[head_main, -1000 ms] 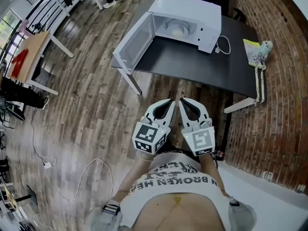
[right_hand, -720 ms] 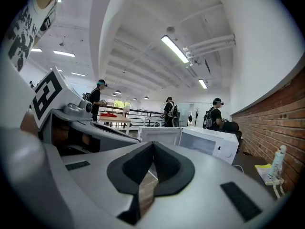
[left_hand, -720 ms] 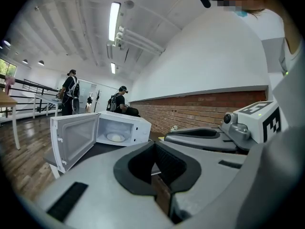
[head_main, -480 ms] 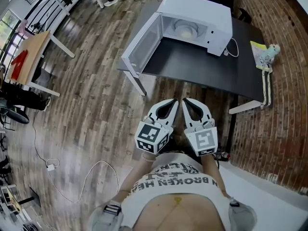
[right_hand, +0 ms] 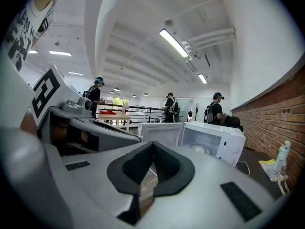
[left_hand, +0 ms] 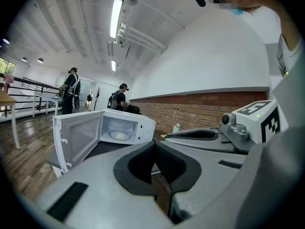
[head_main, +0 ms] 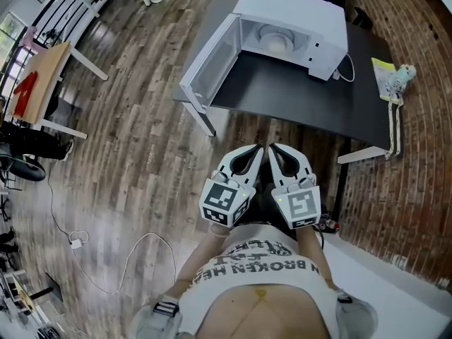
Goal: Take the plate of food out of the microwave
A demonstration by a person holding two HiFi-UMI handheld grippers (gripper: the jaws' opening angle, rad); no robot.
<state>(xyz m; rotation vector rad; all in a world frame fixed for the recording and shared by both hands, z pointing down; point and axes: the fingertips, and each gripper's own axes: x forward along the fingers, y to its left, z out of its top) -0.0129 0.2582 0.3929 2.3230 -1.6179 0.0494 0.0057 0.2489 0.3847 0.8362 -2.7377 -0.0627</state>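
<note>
I saw the white microwave standing on the dark bench, near its far edge. Its door was swung wide open, to the left in the head view. Inside sat the plate of food, round and pale, lying level in the middle of the cavity floor.

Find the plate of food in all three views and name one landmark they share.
Head view: plate at top centre, inside the microwave.
Left gripper view: plate left of centre, a little below the middle.
Right gripper view: plate right of centre, below the middle.
Shared landmark: the open door, swung out on the plate's left in every view.
</note>
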